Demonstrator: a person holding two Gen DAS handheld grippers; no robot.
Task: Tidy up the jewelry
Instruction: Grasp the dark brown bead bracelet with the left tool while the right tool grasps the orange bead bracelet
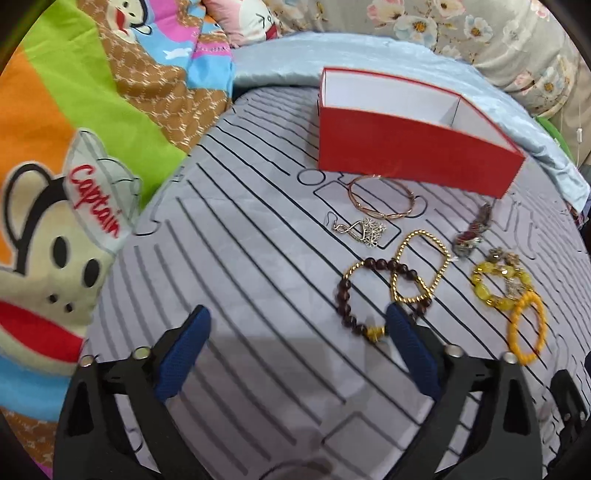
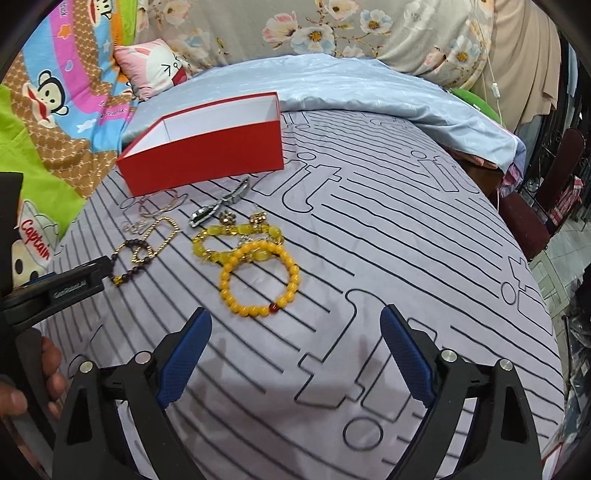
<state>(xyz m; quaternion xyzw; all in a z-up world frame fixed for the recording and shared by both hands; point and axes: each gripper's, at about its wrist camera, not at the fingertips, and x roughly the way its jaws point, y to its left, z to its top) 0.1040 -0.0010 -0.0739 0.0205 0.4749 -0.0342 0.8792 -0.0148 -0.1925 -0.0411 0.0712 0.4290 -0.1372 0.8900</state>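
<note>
An open red box (image 1: 406, 147) with a white inside stands at the back of the grey striped bedspread (image 1: 240, 295); it also shows in the right wrist view (image 2: 207, 155). In front of it lie a rose-gold bangle (image 1: 380, 197), silver earrings (image 1: 358, 229), a gold chain bracelet (image 1: 421, 269), a dark bead bracelet (image 1: 354, 295), a dark brooch (image 1: 472, 232), a yellow stone bracelet (image 1: 495, 284) and an orange bead bracelet (image 2: 258, 280). My left gripper (image 1: 297, 325) is open, its right finger beside the dark bead bracelet. My right gripper (image 2: 295, 325) is open, just in front of the orange bead bracelet.
A cartoon-print quilt (image 1: 74, 184) lies to the left. A light blue blanket (image 2: 369, 92) and floral bedding (image 2: 332, 29) lie behind the box. A pink cushion (image 2: 155, 66) sits at the back left. The bed edge and a dark chair (image 2: 546, 206) are at the right.
</note>
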